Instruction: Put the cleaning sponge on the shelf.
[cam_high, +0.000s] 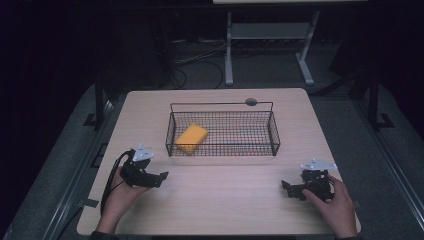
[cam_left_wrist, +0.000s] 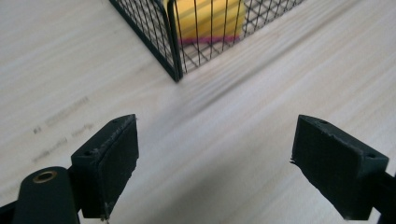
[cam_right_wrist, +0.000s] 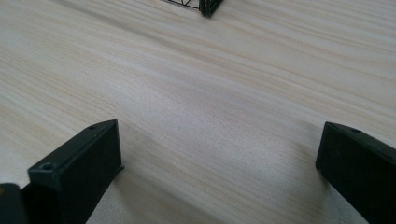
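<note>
The sponge (cam_high: 191, 138) already lies at the basket's (cam_high: 274, 135) left end. Both tongs, left (cam_high: 163, 176) and right (cam_high: 284, 185), rest wide and empty on the near counter (cam_high: 225, 190).

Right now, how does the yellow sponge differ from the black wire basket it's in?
The yellow rectangular sponge is solid and bright; the black wire basket is see-through mesh and dark. The sponge is small and sits at the basket's left end; the basket is far longer. Both rest on the table, both rectangular.
</note>
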